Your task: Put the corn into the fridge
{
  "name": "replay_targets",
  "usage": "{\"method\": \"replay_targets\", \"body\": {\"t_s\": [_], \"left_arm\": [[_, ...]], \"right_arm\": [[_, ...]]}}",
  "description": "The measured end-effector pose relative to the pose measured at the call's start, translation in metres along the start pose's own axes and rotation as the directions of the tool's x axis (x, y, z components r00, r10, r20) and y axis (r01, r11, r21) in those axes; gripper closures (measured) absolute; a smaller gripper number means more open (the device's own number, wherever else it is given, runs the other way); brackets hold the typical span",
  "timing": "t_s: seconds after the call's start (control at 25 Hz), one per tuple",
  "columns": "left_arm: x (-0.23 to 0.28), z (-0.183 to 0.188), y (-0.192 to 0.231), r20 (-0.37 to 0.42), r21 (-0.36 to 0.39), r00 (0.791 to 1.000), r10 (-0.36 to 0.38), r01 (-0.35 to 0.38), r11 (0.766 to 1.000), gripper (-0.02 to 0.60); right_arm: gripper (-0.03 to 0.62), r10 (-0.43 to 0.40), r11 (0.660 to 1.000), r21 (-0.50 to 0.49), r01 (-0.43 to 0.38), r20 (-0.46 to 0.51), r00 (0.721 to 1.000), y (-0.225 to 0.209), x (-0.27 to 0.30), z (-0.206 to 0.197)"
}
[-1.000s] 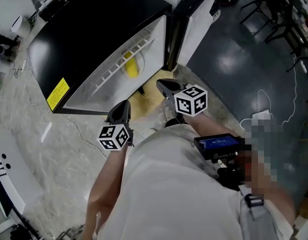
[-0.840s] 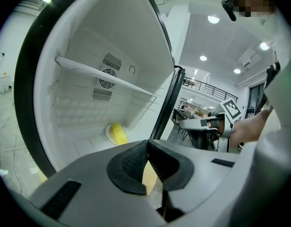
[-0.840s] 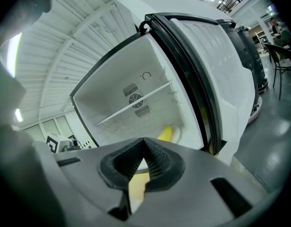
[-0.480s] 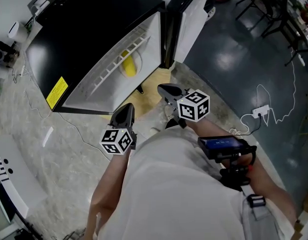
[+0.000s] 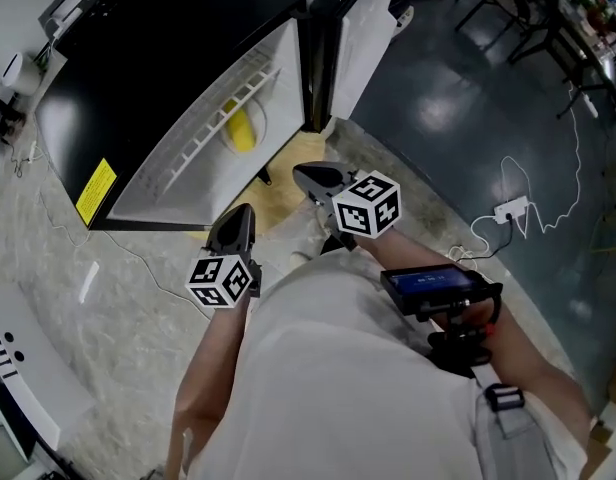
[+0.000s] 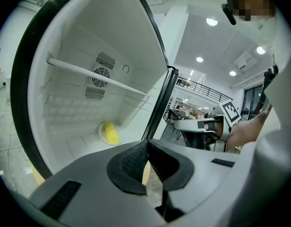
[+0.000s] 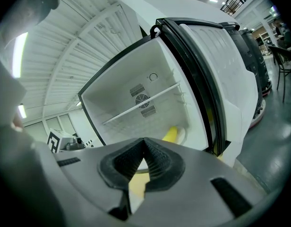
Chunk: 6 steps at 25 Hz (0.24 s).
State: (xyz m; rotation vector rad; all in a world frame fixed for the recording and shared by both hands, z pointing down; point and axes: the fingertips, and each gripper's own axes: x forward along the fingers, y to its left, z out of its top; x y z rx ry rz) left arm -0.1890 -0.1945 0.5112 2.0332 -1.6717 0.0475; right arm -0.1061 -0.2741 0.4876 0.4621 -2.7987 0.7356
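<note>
corn (image 5: 238, 128): lying inside open fridge (image 5: 138, 78), 11 o'clock of both tools | left tool (image 5: 240, 216), right tool (image 5: 303, 175): jaws pressed together, empty | likely next: push door (image 5: 360, 28), at 1 o'clock, squarely shut

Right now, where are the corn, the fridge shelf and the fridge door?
corn (image 6: 110, 133), left gripper view, middle of the cob.
fridge shelf (image 6: 96, 77), left gripper view, front bar.
fridge door (image 5: 360, 30), head view, white face.

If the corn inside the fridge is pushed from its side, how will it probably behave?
The corn looks rounded and elongated, so it would probably roll sideways. It looks small within the fridge, so it is likely light.
</note>
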Motion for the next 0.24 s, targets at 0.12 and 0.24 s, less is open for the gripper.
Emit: {"method": "replay_targets", "body": {"t_s": [0.12,0.24], "left_arm": [[0.0033,-0.0014,-0.0024,-0.006,0.000,1.000,-0.006,0.006,1.000,0.572],[0.0054,-0.0014,-0.0029,-0.008,0.000,1.000,-0.009,0.009,1.000,0.572]], "right_arm": [[0.588,0.000,1.000,-0.002,0.000,-0.003,1.000,0.0015,-0.0031,-0.0016],[0.588,-0.001,1.000,-0.002,0.001,-0.006,1.000,0.0028,-0.0045,-0.0039]]}}
